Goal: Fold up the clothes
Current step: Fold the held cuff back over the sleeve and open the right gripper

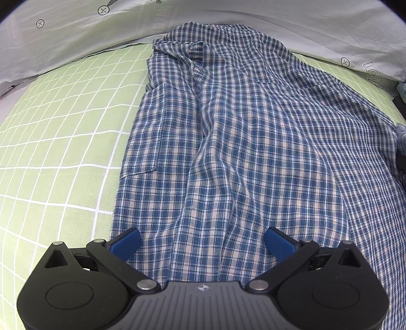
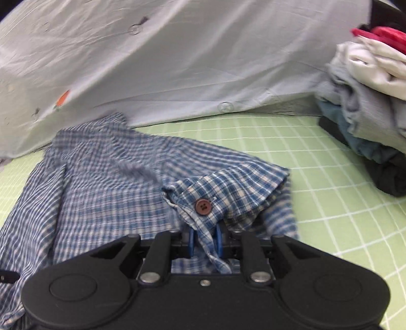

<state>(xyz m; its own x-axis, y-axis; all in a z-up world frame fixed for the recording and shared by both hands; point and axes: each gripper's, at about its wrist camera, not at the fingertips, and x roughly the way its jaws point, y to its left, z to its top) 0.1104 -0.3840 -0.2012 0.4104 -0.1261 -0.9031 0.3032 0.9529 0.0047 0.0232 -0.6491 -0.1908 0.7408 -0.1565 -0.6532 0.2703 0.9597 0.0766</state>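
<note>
In the left wrist view, a blue checked shirt (image 1: 228,152) is lying spread on a green sheet with a white grid (image 1: 63,139). Its collar (image 1: 196,50) is at the far end, next to a pale grey cover (image 1: 228,15), and a chest pocket (image 1: 154,127) is seen on the left of the scene. The shirt is not flat; long wrinkles are running from far to near along its middle. The left gripper (image 1: 203,245) is being held just above the near part of the shirt, its blue fingers (image 1: 127,243) are standing wide apart, and nothing is being held between them.

In the right wrist view, the right gripper (image 2: 205,241) is closed narrowly on the sleeve cuff (image 2: 228,193) of the same shirt, just below a brown button (image 2: 202,207). The sleeve is being held over the body of the shirt, which lies to the left and far side. A pile of other clothes (image 2: 368,101) is resting at the far right on the sheet; whether they are folded cannot be told.

The step in hand is judged to be the folding of a sleeve across the shirt body. For the next move, it is expected that the cuff is to be laid flat on the body and released, while the loose cloth is steadied by the left gripper so that no new wrinkles are made.
</note>
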